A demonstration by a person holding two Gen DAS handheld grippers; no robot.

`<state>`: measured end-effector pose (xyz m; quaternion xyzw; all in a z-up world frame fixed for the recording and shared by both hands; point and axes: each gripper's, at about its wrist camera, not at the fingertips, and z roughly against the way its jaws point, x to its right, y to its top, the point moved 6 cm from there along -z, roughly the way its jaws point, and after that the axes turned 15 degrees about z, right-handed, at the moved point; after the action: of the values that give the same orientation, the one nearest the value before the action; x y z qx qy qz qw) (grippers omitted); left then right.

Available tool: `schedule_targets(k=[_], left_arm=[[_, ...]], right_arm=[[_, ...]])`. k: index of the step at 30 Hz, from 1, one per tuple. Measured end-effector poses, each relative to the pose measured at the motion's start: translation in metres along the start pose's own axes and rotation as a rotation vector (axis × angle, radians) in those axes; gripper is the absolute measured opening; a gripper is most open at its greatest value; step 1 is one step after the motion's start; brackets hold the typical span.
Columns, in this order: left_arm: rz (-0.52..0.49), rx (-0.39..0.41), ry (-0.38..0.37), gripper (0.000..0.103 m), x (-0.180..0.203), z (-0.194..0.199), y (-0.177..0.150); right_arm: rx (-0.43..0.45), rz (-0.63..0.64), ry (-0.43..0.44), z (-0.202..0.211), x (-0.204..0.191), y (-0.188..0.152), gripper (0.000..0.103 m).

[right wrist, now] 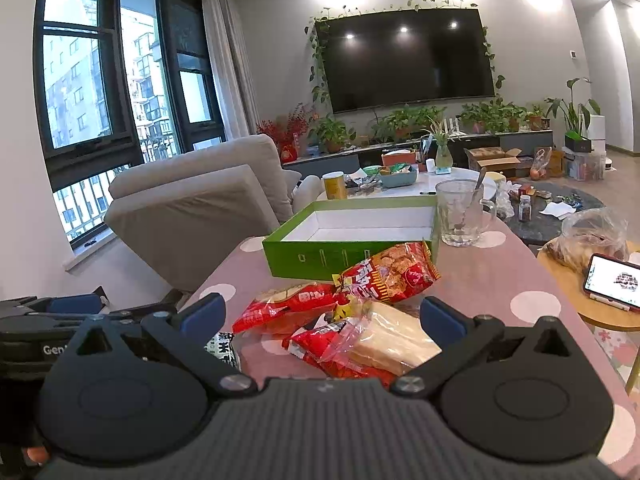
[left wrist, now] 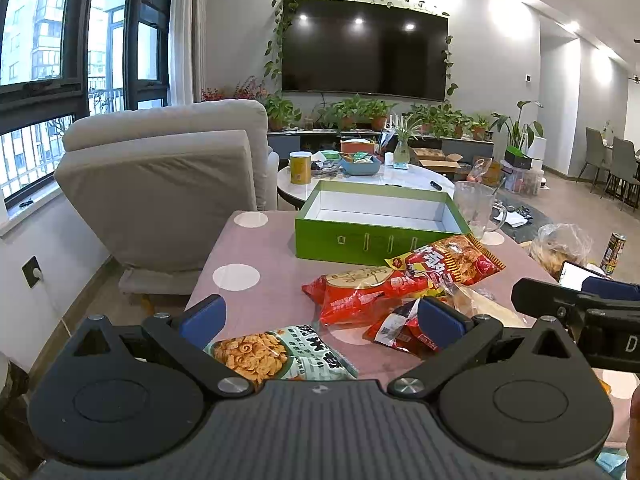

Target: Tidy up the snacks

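Both tools are spread wide and gripping nothing: the left gripper (left wrist: 322,318) hangs low over the pink table (left wrist: 256,248) with the green-and-white chip packet (left wrist: 280,354) lying right between its blue fingers (left wrist: 204,316). The right gripper (right wrist: 322,318) has the clear-wrapped bread (right wrist: 394,338) and a small red packet (right wrist: 320,344) between its own fingers. Just ahead of both lie two more red snack bags (right wrist: 292,306) (right wrist: 390,274), and beyond those the green box (right wrist: 352,240) stands open, a glass mug (right wrist: 460,212) beside its right end.
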<state>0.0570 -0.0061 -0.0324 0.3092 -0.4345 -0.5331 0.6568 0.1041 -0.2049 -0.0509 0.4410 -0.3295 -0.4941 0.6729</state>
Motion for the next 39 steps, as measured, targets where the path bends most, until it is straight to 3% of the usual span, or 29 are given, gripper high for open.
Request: schedule_targets(k=[24,39], left_arm=[[0.017,-0.005,0.005,0.103,-0.001,0.001,-0.001],[0.03,-0.109,0.027,0.103,-0.008,-0.013,-0.011]], right_arm=[[-0.009,-0.001,-0.001,-0.002,-0.001,-0.002,0.07],[-0.035,0.011,-0.001,-0.006,-0.006,-0.002,0.07]])
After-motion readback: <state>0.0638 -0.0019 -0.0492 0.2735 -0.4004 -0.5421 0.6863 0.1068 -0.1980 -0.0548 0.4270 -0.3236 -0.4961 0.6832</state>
